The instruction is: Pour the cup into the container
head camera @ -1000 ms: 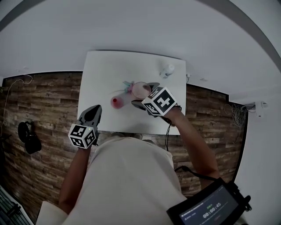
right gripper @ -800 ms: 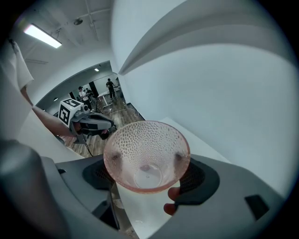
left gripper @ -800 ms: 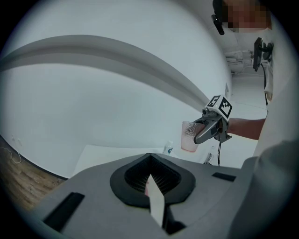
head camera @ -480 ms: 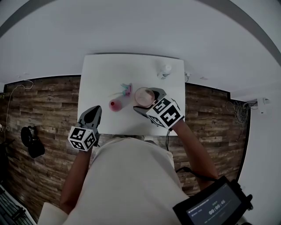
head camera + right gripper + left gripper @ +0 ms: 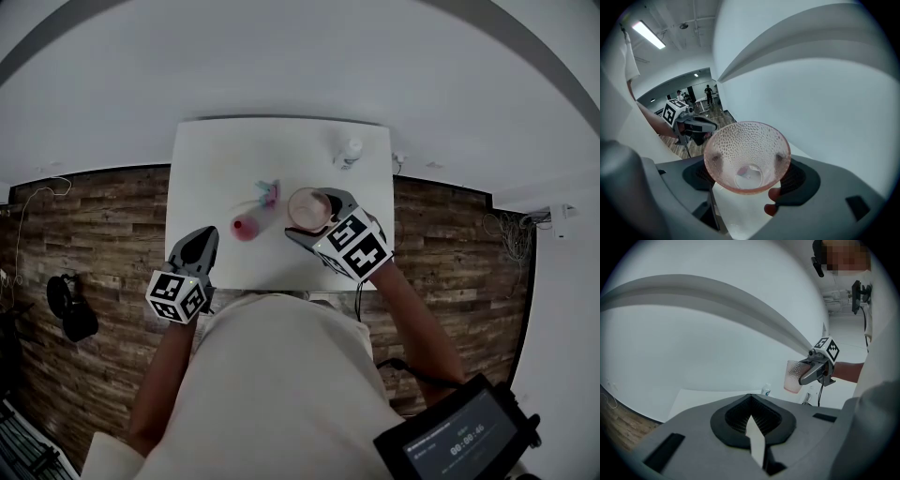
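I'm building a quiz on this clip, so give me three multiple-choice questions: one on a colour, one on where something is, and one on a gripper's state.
1. The table top is: A white; B black; C green.
2. The cup is: A standing on the table; B between the right gripper's jaws; C inside a drawer.
3. The left gripper's jaws are: A wide apart; B closed on a spoon; C together, holding nothing.

Answers: A, the head view shows a plain white top; B, the jaws clasp the cup's sides; C, the left gripper view shows the jaws meeting with nothing between them.
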Demonstrator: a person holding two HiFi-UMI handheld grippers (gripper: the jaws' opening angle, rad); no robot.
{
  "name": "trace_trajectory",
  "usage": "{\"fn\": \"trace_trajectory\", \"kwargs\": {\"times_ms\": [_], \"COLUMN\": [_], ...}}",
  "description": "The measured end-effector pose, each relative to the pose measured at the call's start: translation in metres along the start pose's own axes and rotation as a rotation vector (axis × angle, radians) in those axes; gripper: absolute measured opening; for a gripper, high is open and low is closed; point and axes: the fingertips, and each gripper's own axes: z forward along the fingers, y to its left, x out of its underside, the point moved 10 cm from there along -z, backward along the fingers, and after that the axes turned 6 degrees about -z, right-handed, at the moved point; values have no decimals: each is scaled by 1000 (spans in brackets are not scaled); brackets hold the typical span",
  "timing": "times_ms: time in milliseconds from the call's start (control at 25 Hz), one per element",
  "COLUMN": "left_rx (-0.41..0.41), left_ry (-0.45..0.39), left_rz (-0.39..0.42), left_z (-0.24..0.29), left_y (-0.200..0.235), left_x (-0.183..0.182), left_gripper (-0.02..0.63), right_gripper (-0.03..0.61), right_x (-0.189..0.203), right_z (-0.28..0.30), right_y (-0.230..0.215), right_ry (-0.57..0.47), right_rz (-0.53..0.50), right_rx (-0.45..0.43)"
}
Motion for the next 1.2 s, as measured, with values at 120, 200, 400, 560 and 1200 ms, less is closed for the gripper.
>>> {"fn": "trace_trajectory", "kwargs": {"times_ms": [120, 200, 400, 560, 1200], "left_rx": [3, 4, 2, 1, 3], "left_ry": [-1, -2, 0, 6, 43], "left_rz": [3, 6, 10, 13, 15], "left_z": [2, 3, 4, 5, 11], "left_y": [-1, -1, -4, -5, -12], "left_x": [-2, -3, -2, -2, 10], "left_gripper": [9, 9, 9, 9, 9], "right_gripper": [380, 380, 379, 379, 380], "right_x": [-1, 1, 7, 11, 46], "right_z": [-3, -4, -10, -14, -16], "right_y": [-2, -4, -8, -12, -12], "right_ry": [1, -1, 1, -1, 26], "right_rz": [-7, -4, 7, 17, 60], "right_rx": [11, 18, 33, 46, 65]}}
